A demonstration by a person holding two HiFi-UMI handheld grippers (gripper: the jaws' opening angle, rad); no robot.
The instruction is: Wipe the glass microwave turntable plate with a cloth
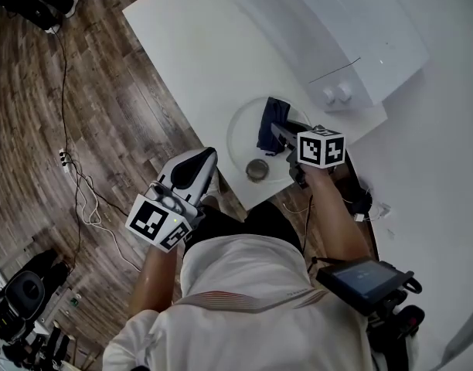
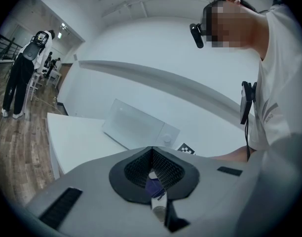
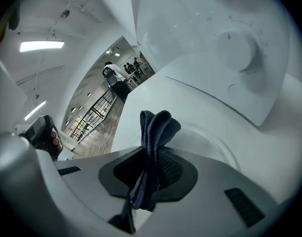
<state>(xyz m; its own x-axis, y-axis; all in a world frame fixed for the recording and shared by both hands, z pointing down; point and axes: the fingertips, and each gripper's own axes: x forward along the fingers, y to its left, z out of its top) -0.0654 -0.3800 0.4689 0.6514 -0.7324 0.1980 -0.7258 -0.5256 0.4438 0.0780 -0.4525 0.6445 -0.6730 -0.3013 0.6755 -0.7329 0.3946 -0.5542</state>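
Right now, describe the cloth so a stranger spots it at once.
Find the white microwave on the table; a glass plate lies before it. Over that plate, pinched in the right claw, is the dark blue cloth, the only fabric there.

Open studio-like hall: cables (image 1: 88, 207) cross the wood floor (image 1: 35, 130) (black gear (image 1: 22, 296) beside), people (image 2: 23, 68) stand beyond.
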